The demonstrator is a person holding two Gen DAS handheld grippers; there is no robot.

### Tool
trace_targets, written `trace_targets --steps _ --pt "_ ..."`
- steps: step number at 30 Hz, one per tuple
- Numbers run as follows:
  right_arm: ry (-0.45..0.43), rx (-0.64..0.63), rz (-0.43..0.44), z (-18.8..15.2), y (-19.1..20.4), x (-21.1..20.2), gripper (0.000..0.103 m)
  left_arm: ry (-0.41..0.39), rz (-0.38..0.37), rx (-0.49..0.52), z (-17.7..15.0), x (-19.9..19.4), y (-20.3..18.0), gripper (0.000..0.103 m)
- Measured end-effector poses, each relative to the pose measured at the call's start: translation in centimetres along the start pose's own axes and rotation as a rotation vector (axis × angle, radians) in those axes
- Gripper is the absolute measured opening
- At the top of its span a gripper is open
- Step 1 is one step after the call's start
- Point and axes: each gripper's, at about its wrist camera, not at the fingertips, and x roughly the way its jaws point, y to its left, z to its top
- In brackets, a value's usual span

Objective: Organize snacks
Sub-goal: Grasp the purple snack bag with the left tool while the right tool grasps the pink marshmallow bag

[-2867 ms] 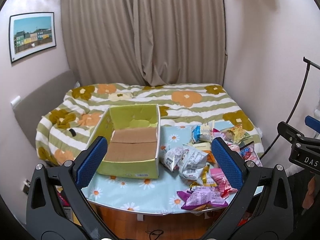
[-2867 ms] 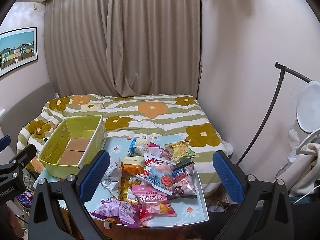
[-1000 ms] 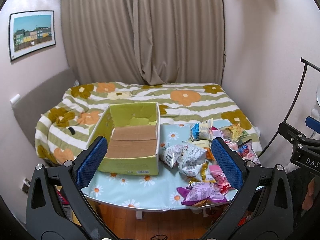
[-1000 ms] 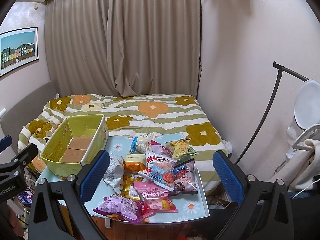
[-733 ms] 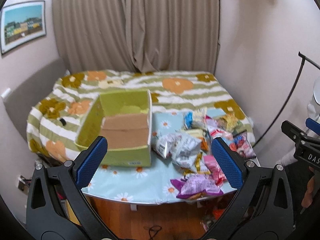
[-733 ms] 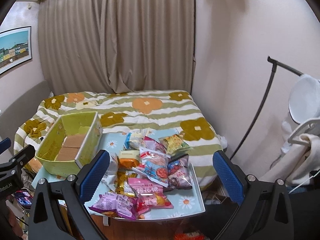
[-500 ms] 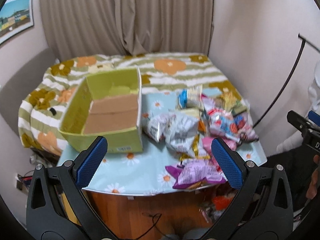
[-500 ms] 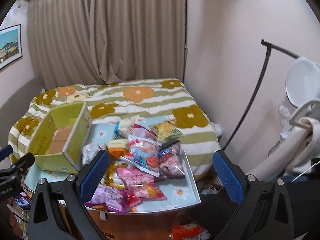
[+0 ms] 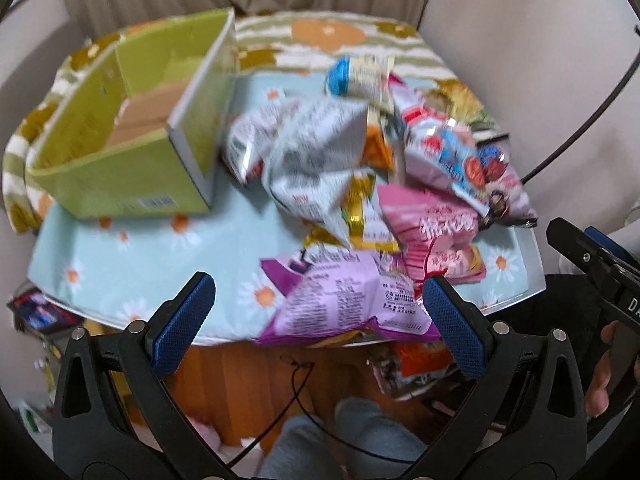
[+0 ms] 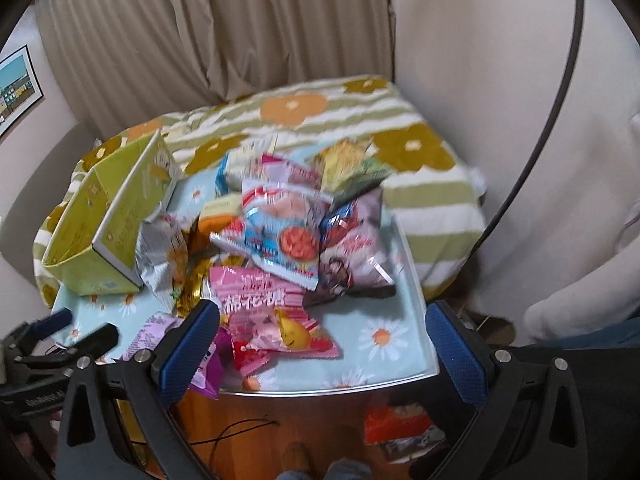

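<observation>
Left gripper (image 9: 316, 304) gapes wide at lower centre, empty, above the purple packet (image 9: 348, 300); right gripper (image 10: 322, 334) likewise wide; snack pile (image 10: 280, 232) mid-frame; green box (image 9: 132, 128) upper left

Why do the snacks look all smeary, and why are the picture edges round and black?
In the left wrist view the green box and silver bag are smeared by motion blur, while the left hand-held gripper stays sharp. In the right wrist view the pink bag is blurry too, its print barely readable. Both views are fisheye: walls bend and the corners go black.
</observation>
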Motion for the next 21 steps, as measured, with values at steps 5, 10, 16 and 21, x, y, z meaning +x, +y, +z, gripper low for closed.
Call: trace_targets --steps 5,10,16,21 --pt "0.07 -0.017 0.076 -0.2 0.1 3.1 0.103 0.06 -0.005 -0.042 -0.5 2.8 -0.5 0.103" --pt "0.135 0.004 0.167 -0.4 0.3 5.9 0.103 0.123 -0.003 -0.058 -0.9 5.5 -1.0 0.103" --pt "0.197 0.005 0.212 -0.5 0.8 8.6 0.103 0.154 -0.002 -0.048 -1.0 8.0 -1.8 0.103" --pt "0.251 0.01 0.236 -0.8 1.1 10.9 0.103 0.168 -0.026 -0.044 -1.1 9.8 -1.8 0.099"
